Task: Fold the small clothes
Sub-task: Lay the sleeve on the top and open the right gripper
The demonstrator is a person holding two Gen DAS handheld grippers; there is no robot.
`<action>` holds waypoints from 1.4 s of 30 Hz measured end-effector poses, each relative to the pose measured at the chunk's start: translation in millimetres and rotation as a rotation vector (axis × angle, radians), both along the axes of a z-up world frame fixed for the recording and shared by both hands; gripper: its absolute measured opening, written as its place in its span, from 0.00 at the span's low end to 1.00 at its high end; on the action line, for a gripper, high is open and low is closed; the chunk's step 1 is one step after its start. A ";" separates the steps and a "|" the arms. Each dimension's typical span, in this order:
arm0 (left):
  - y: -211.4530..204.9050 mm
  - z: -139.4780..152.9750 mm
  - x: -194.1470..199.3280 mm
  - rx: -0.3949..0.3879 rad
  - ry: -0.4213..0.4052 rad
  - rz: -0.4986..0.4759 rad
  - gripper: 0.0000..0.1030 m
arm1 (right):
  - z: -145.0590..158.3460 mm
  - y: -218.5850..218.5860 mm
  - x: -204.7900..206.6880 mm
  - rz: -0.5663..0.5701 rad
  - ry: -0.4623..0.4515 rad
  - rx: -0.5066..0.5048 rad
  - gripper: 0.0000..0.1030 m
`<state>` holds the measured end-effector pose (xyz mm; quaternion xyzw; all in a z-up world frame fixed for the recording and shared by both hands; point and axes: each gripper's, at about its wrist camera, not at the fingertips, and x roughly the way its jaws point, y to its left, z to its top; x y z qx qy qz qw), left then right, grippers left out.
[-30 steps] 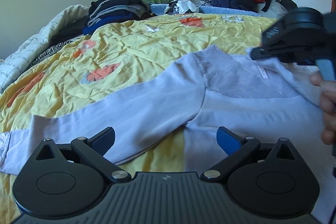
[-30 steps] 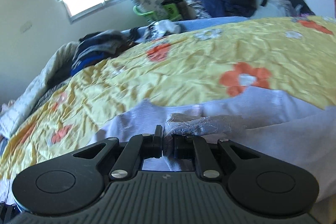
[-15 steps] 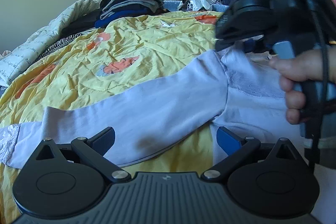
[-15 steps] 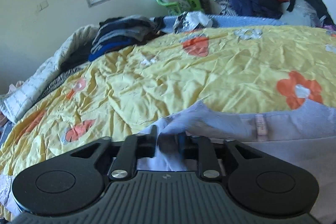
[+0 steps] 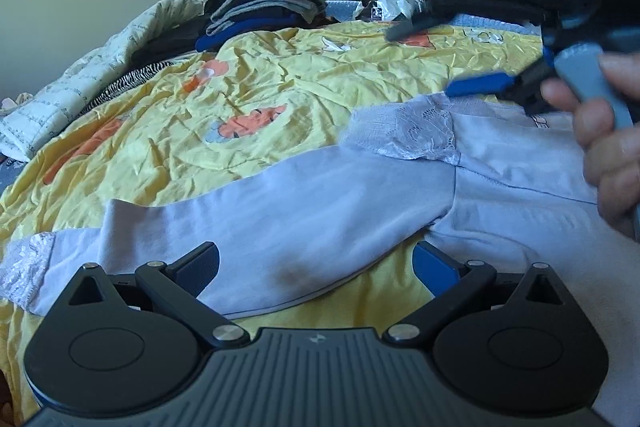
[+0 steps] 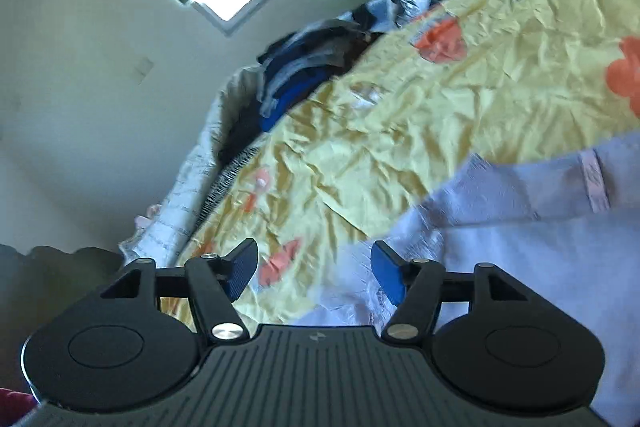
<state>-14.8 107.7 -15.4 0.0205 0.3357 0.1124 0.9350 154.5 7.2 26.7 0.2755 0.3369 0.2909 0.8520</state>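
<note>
From the left wrist, the left tool [image 5: 316, 263] is wide apart and grips nothing. The pale purple top [image 5: 500, 187] lies flat on the yellow bed cover [image 5: 280, 83], its long sleeve [image 5: 280, 219] just under the tool.

From the right wrist, the right tool [image 6: 314, 273] is tilted and opening. Nothing sits between its fingers; the top's lacy edge [image 6: 420, 227] lies below them.

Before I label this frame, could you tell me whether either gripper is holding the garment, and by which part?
Nothing is held. The right gripper is opening, clear of the lavender top; the left gripper is open above its sleeve.
</note>
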 end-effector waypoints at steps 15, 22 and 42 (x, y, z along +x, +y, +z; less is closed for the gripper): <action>10.2 2.2 -0.9 -0.038 0.022 0.051 1.00 | -18.8 15.8 -18.3 0.027 0.040 -0.183 0.77; 9.5 2.3 -2.8 -0.035 0.022 0.059 1.00 | -3.5 3.2 -61.4 -0.055 -0.120 -0.312 0.77; 98.5 22.2 -46.5 -0.318 -0.156 0.181 1.00 | -34.9 -53.7 -124.5 -0.144 -0.123 -0.319 0.79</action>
